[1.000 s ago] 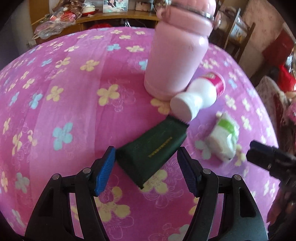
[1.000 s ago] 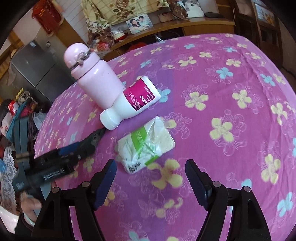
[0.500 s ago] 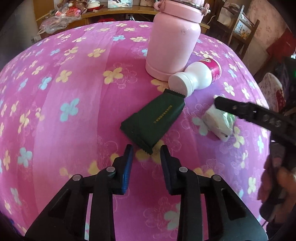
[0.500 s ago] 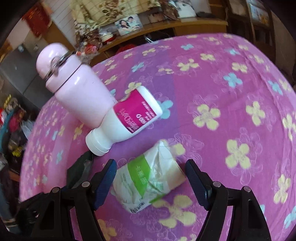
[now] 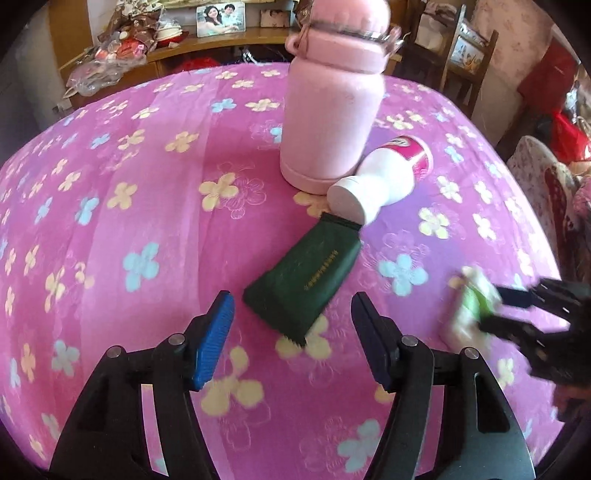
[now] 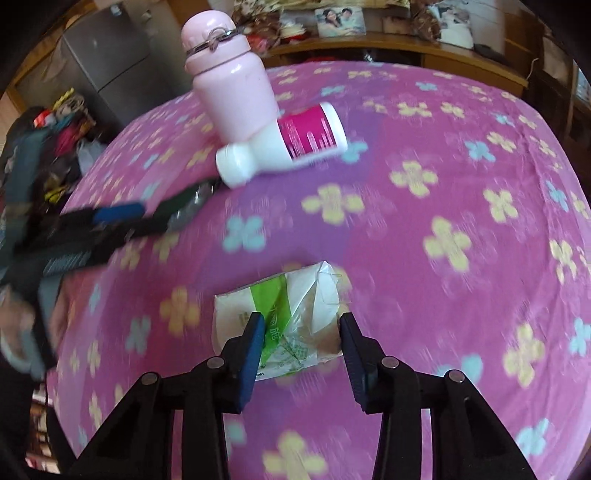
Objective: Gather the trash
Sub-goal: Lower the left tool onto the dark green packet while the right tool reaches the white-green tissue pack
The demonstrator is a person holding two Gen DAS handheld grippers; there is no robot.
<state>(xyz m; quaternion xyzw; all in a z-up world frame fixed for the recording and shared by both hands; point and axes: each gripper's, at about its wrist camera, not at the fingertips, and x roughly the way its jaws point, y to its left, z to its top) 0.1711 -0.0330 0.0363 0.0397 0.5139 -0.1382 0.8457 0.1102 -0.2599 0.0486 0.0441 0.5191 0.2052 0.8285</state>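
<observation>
While my right gripper (image 6: pixel 301 341) pinches the crumpled green-and-white wrapper (image 6: pixel 284 321) just above the floral tablecloth (image 6: pixel 461 206), I'd keep that squeeze firm and centre my spread left gripper (image 5: pixel 291 325) over the dark green sachet (image 5: pixel 308 280) before closing.

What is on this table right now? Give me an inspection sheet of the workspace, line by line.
Surface: pink floral tablecloth.
Job's things: dark green pouch lying flat; white bottle with magenta label on its side, leaning against the pink flask; crumpled white-green wrapper.
Clutter: pink flask, upright.
Grippers: left claw open, its fingers on either side of the pouch's near end; right claw shut on the wrapper.
Cables: nothing seen.
Surroundings: wooden shelf with framed photo and bags; grey fridge; wooden chair.
</observation>
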